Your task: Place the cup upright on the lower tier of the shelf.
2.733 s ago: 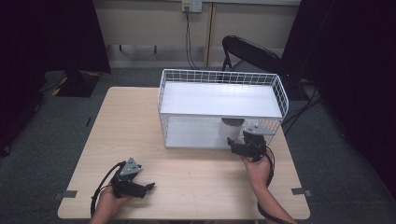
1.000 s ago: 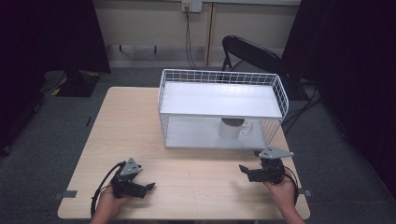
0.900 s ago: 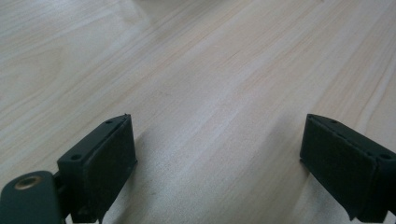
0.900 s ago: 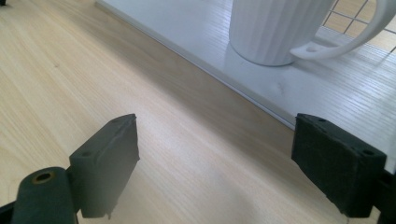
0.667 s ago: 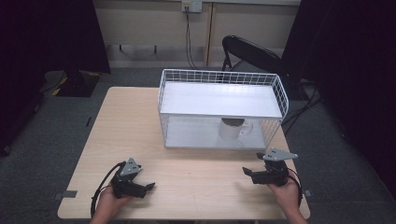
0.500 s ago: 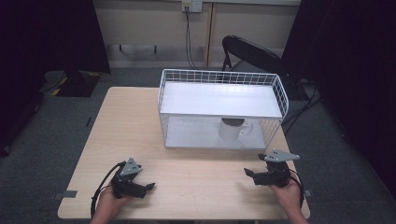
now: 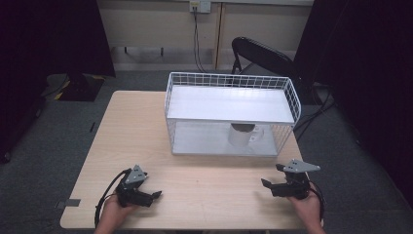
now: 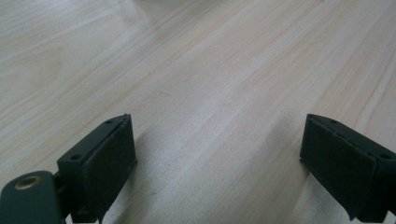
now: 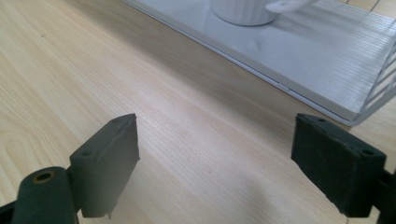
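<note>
Both tongs, left (image 7: pixel 157 194) and right (image 7: pixel 271 177), sat wide open and empty on the bench (image 7: pixel 209 185). Any next reach for the mug (image 7: pixel 242 136) in the rack (image 7: pixel 233 114) called for a level entry through its open front.

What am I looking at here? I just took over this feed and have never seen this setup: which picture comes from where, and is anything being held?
No robot arm: a person holds a two-jaw tool in each hand. The high view looks down on a wooden table, with the left gripper and right gripper near its front edge. The other two pictures come from cameras riding on those grippers, looking along their black jaws. Both sets of jaws stand wide apart with only bare wood between them, so nothing is held. On the table stands a white wire rack; a white mug sits on its lower shelf.
</note>
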`<action>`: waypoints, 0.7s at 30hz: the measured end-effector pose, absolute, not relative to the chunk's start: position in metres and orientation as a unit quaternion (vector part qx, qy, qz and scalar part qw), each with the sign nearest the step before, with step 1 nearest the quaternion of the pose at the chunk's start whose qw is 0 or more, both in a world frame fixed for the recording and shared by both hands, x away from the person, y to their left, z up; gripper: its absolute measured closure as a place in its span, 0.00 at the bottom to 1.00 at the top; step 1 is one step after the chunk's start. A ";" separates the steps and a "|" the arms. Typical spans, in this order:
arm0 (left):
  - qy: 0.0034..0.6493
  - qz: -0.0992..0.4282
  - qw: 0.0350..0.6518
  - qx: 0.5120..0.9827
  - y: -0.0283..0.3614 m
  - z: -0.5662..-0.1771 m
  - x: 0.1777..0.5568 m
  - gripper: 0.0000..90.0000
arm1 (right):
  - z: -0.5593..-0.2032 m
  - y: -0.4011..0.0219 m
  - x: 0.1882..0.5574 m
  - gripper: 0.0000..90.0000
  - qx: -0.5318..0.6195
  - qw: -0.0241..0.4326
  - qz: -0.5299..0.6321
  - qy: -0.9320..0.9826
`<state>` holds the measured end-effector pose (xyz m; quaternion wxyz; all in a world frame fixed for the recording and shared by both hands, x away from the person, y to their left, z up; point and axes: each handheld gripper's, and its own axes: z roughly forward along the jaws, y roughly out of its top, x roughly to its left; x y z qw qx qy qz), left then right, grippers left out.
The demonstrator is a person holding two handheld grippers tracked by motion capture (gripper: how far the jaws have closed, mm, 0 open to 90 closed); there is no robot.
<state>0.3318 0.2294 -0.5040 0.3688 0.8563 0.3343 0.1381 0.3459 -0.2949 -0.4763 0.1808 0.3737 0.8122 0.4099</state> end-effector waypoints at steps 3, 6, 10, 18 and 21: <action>0.334 0.138 0.369 0.856 0.229 -0.504 0.332 0.11 | -0.477 -0.298 0.345 0.16 0.376 0.182 0.410 0.811; 0.334 0.138 0.369 0.856 0.229 -0.504 0.332 0.11 | -0.480 -0.300 0.344 0.16 0.374 0.178 0.405 0.815; 0.334 0.138 0.369 0.856 0.229 -0.504 0.332 0.11 | -0.482 -0.304 0.341 0.16 0.376 0.176 0.403 0.816; 0.334 0.138 0.369 0.856 0.229 -0.504 0.332 0.11 | -0.485 -0.313 0.337 0.16 0.379 0.174 0.399 0.817; 0.334 0.138 0.369 0.856 0.229 -0.504 0.332 0.11 | -0.486 -0.316 0.335 0.16 0.379 0.175 0.397 0.818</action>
